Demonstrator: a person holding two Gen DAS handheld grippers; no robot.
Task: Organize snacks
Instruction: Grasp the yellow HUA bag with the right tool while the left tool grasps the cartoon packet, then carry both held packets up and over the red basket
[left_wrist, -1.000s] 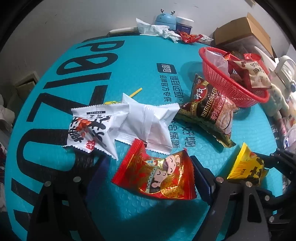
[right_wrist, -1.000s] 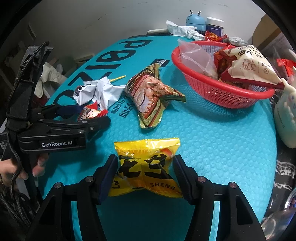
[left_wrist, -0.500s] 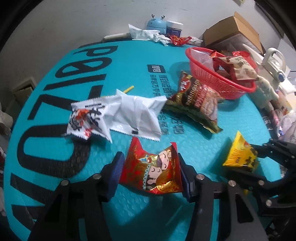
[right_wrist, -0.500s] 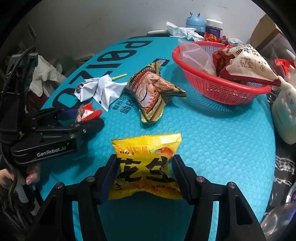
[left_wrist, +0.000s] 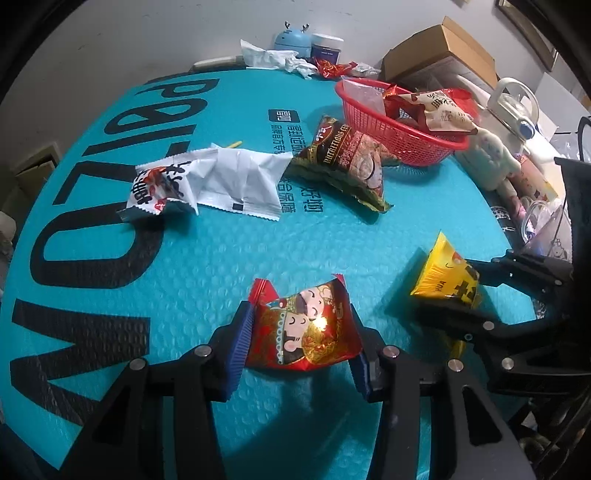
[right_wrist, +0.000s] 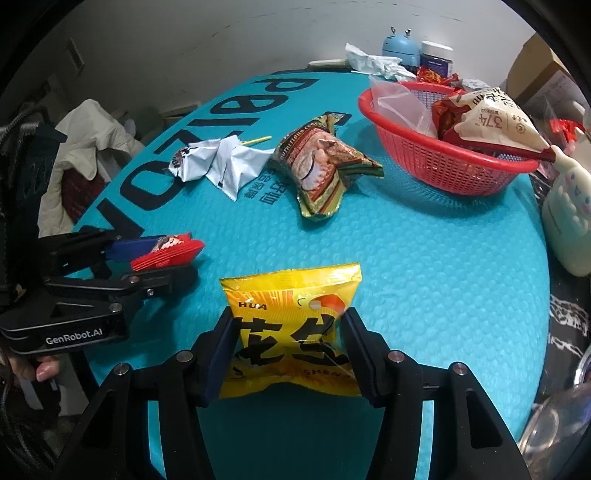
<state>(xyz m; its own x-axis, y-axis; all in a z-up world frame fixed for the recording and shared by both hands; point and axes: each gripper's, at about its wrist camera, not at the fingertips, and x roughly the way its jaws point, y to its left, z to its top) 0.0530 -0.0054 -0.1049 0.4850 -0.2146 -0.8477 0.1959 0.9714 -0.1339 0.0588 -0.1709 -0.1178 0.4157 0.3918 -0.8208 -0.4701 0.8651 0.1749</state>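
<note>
The left gripper (left_wrist: 301, 332) had its blue pads against both sides of a red snack packet (left_wrist: 304, 328) printed with cartoon figures, its jaws closing on it so that the foil bowed between them; the right wrist view showed that packet clear of the teal mat (left_wrist: 207, 258), held edge-on. The right gripper (right_wrist: 290, 343) was likewise closing on a yellow peanut packet (right_wrist: 291, 332), pinched across its width with its top edge standing up beyond the fingertips. The red mesh basket (right_wrist: 454, 173), already holding several bags, sat at the far right of the mat, ahead of and to the right of both grippers. It lay closer to the right gripper, with bare mat in between; the left gripper's straight line to it passed over a dark green snack bag (left_wrist: 347, 162) lying just beside the basket's near rim, its long axis running diagonally toward the basket. Two white packets (left_wrist: 207, 181) lay overlapped farther left, well apart from the basket and nearer the left hand. Judging by this layout, the yellow packet probably had the shorter, clearer path in, while the red one would need to be carried over the green bag.
</note>
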